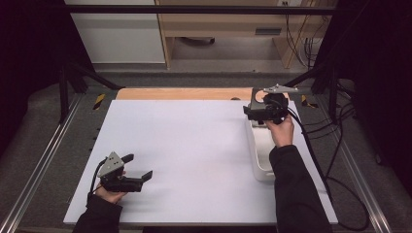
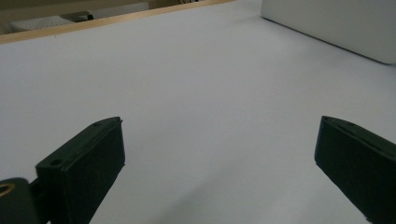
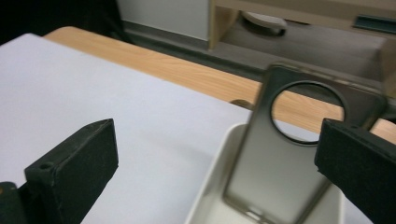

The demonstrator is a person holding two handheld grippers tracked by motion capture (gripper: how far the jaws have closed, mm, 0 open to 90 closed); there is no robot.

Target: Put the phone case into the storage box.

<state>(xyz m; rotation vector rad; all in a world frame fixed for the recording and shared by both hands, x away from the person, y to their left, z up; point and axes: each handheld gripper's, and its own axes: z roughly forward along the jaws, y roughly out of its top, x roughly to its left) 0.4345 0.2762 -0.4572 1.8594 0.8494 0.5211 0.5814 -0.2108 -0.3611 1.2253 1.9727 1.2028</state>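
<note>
A translucent grey phone case (image 3: 275, 177) with a round camera hole stands tilted in the far end of a white tray (image 3: 208, 186). My right gripper (image 3: 219, 135) is open just before the case, one jaw on each side of it and neither touching. From above, the right gripper (image 1: 257, 109) hovers over the tray's (image 1: 256, 160) far end, with the case (image 1: 256, 97) just beyond it. My left gripper (image 1: 138, 166) rests open near the front left of the white board (image 1: 194, 145). Nothing is between its jaws, as the left gripper (image 2: 224, 130) view also shows.
The tray's white wall (image 2: 336, 28) lies at the right of the board. A strip of wooden table top (image 1: 184, 93) runs along the far edge. Black frame struts and cables (image 1: 335, 145) stand to the right of the table.
</note>
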